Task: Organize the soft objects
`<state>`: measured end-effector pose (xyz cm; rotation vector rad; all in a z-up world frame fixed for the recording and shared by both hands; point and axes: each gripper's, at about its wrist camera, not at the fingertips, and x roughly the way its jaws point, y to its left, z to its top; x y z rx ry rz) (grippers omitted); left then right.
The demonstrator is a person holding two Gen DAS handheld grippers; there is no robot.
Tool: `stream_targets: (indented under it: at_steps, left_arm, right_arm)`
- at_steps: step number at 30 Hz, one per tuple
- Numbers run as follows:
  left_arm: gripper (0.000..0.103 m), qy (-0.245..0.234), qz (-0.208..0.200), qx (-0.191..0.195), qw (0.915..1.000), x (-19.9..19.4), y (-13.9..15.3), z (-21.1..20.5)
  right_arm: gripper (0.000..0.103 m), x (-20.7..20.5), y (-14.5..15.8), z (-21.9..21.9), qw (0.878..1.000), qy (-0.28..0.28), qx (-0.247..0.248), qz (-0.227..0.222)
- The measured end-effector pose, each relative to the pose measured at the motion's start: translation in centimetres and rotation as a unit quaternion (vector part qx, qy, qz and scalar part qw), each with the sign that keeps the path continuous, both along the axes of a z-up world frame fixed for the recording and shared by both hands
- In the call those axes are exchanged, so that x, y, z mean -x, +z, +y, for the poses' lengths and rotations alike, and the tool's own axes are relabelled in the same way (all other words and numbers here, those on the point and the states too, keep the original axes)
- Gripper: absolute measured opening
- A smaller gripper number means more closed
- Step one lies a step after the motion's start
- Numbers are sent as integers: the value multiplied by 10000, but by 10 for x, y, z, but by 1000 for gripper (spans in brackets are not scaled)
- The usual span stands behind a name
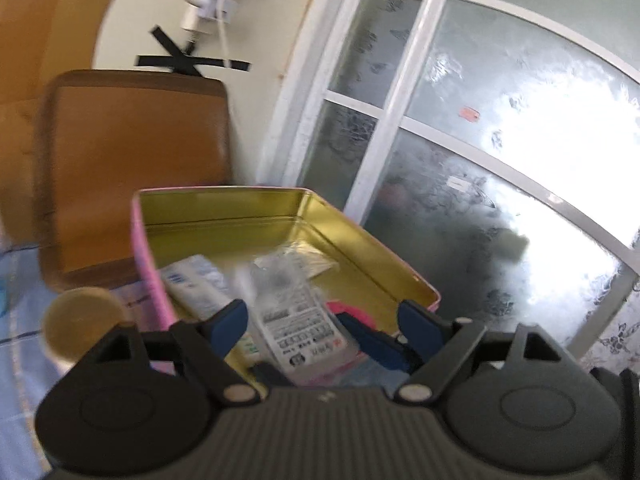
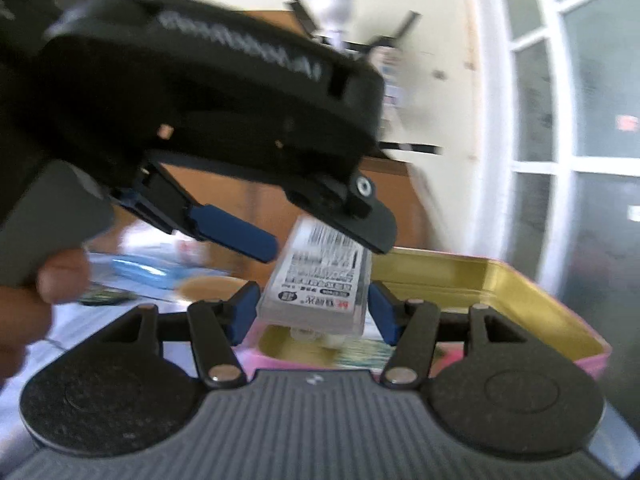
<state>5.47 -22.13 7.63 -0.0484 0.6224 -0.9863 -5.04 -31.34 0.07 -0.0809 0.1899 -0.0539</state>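
Observation:
A clear packet with a printed label (image 2: 316,280) hangs over the open pink tin with a gold inside (image 2: 500,276). My right gripper (image 2: 314,312) is shut on the packet's near end, a blue pad pressing on each side. My left gripper (image 2: 324,240) comes in from the upper left and straddles the packet's far part, its jaws standing apart from it. In the left wrist view the packet (image 1: 296,320) lies between my open left gripper (image 1: 320,320); a blue finger (image 1: 368,340) of the right gripper shows beside it. In the tin (image 1: 280,216) are a white sachet (image 1: 192,284), a clear bag (image 1: 288,268) and something pink (image 1: 356,312).
A brown wooden chair back (image 1: 132,168) stands behind the tin on the left. A round gold lid (image 1: 84,320) sits beside the tin on a pale blue checked cloth (image 1: 20,340). Frosted window panes (image 1: 480,160) fill the right. A person's hand (image 2: 40,284) holds the left gripper.

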Motion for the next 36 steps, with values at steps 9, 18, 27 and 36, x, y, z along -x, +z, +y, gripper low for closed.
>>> stream_targets:
  at_steps: [9,18,27,36]
  left_arm:
    - [93,284,-27,145,9995,5,-7,32]
    - [97,1303,-104,412,9906,11,-23,153]
    - [97,2709,258,60,9622,15,-77,268]
    - [97,3504,771,244,9331,4,-114,337]
  right_arm:
    - [76,-17,-6,-25,9972,-634,-356,160]
    - [76,-13,-4,31,9994,270,-171,-156]
    - [74,-28,-11,103,9882,1501,-84,286]
    - [68,-48,-18,161,9669,2386,145,897]
